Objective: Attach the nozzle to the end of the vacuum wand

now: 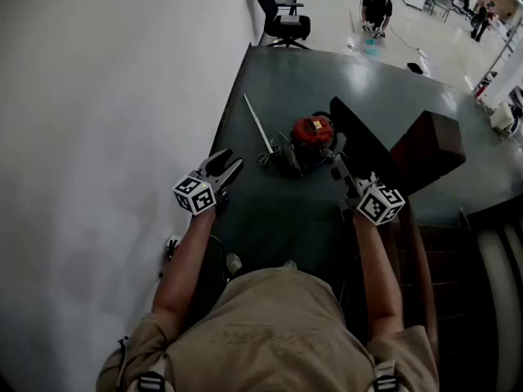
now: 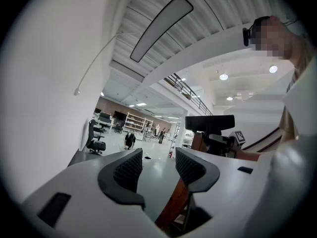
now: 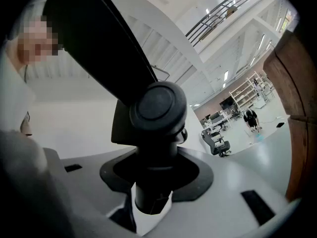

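A red vacuum body (image 1: 313, 132) sits mid-table, and the thin silver wand (image 1: 258, 124) lies to its left, running away from me. My right gripper (image 1: 340, 168) (image 3: 156, 182) is shut on the round neck of the black nozzle (image 1: 364, 141) (image 3: 158, 108). The nozzle's wide flat head stretches up and away beyond the jaws. My left gripper (image 1: 231, 162) (image 2: 156, 167) hovers at the table's left edge, open with nothing between its pads, apart from the wand. The left gripper view shows the nozzle (image 2: 210, 124) off to its right.
The dark green table (image 1: 278, 211) ends close to a white wall on the left. A brown box (image 1: 433, 141) stands to the right of the nozzle. Beyond the table's far edge are a black office chair (image 1: 284, 16) and a crouching person (image 1: 376, 8).
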The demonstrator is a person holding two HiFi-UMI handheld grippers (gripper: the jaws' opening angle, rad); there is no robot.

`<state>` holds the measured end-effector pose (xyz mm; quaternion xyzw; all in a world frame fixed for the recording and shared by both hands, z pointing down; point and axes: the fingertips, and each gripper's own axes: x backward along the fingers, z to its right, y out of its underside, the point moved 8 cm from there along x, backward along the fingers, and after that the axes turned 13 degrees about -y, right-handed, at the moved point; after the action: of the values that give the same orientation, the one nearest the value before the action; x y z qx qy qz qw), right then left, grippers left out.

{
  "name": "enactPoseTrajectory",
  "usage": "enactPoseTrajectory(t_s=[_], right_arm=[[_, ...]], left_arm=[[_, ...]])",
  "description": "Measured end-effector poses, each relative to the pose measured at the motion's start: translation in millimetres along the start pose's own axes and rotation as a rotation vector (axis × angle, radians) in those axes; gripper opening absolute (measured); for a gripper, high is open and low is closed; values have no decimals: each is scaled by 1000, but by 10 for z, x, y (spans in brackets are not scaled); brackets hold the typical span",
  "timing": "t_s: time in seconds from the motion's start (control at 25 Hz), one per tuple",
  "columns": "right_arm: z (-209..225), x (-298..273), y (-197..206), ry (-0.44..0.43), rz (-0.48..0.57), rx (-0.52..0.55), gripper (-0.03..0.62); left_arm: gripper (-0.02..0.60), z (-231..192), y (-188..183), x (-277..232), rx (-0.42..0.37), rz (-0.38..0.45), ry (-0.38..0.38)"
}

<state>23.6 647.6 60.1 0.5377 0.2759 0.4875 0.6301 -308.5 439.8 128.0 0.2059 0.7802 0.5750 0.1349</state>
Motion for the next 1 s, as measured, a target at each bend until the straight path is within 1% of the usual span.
enactPoseTrajectory(t_s=[0.4,0.76,0.88,1.0], right_arm=[[-51,54,-26,-10,3,0,165],[-82,116,-8,-51,17,-20,166],[-126,62,34,-50,13,-12,166],[-140,-115,79,-39,-7,13,166]], left_arm=[[219,73,0,46,6,1,-7],[219,154,68,90,4,-23,-14],[219,84,69,164,9,-35,-20],[219,-120,39,197,17,-49,-30]])
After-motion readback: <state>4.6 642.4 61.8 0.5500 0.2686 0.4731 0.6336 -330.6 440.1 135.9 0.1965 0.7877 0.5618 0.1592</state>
